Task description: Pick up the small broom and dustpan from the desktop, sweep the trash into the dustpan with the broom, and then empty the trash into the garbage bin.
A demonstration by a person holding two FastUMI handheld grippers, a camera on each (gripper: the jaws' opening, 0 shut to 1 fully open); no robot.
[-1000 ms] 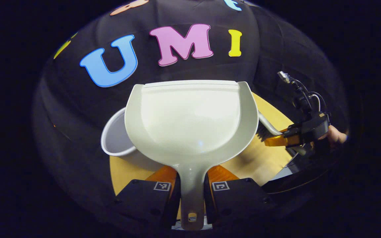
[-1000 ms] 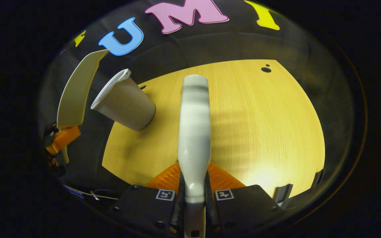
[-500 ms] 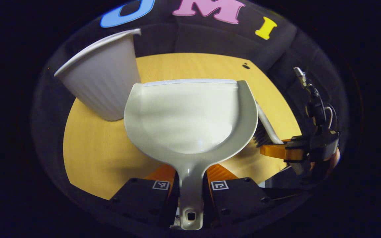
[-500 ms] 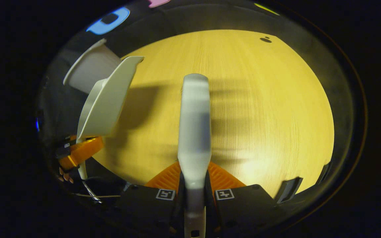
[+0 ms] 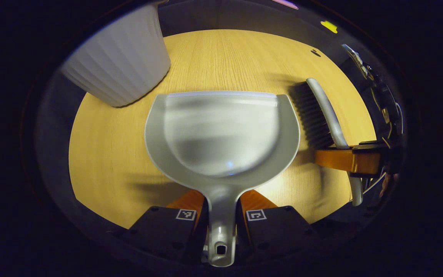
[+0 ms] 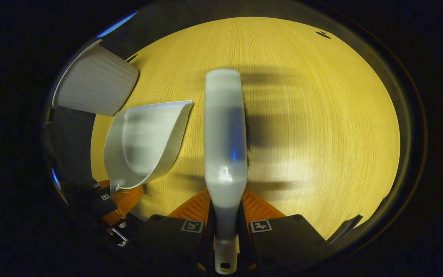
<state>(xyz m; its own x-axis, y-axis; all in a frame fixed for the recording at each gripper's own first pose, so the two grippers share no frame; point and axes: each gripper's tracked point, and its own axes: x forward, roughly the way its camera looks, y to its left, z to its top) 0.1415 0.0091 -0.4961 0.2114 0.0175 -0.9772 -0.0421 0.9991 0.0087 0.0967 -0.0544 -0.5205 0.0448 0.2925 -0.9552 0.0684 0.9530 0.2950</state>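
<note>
In the left gripper view, we are gripping the dustpan [image 5: 221, 134] by its handle with the left gripper [image 5: 221, 215], both fingers pressing it; its tray looks empty, over the middle of the tabletop [image 5: 110, 154], with the garbage bin [image 5: 121, 61] near the far left corner.

In the right gripper view, we are clamping the broom [image 6: 224, 134] handle in the right gripper [image 6: 225, 227], beside the dustpan [image 6: 144, 142]. No trash is showing, so we judge emptying done; setting both tools down comes next.

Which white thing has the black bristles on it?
The broom, held in the right tongs. Dark bristles run down one side of it. The dustpan is a smooth open scoop, and the bin is a ribbed tub; neither has bristles.
</note>
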